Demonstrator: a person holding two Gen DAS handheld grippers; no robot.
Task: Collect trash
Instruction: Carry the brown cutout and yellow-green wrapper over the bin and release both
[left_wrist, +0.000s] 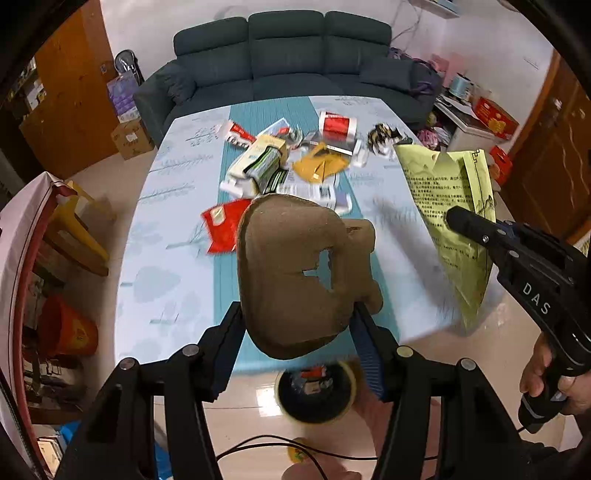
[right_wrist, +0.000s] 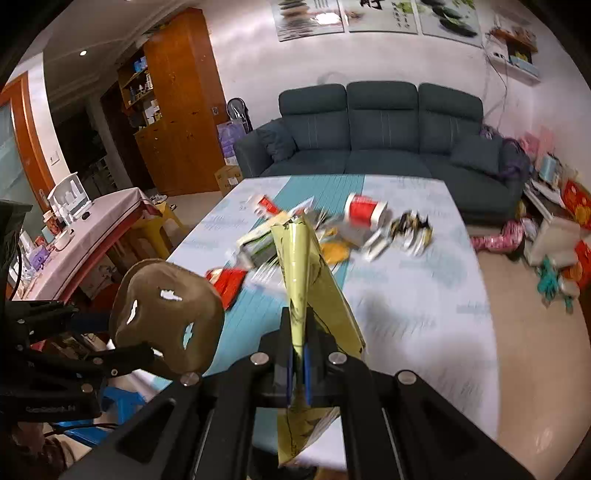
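My left gripper (left_wrist: 299, 314) is shut on a brown moulded pulp cardboard insert (left_wrist: 295, 273) and holds it above the table's near edge; it also shows in the right wrist view (right_wrist: 166, 314). My right gripper (right_wrist: 299, 325) is shut on a yellow-green printed paper bag (right_wrist: 310, 280), seen from the side in the left wrist view (left_wrist: 450, 206). A pile of wrappers and boxes (left_wrist: 288, 162) lies mid-table, with a red packet (left_wrist: 225, 225) nearer. A round bin (left_wrist: 316, 391) holding trash stands on the floor below the table edge.
The table (left_wrist: 166, 258) has a pale cloth with a teal stripe. A dark sofa (left_wrist: 284, 62) stands behind it. A yellow stool (left_wrist: 74, 229) and a red bucket (left_wrist: 66, 325) are at the left. Clutter lies on the floor at the right (right_wrist: 546, 251).
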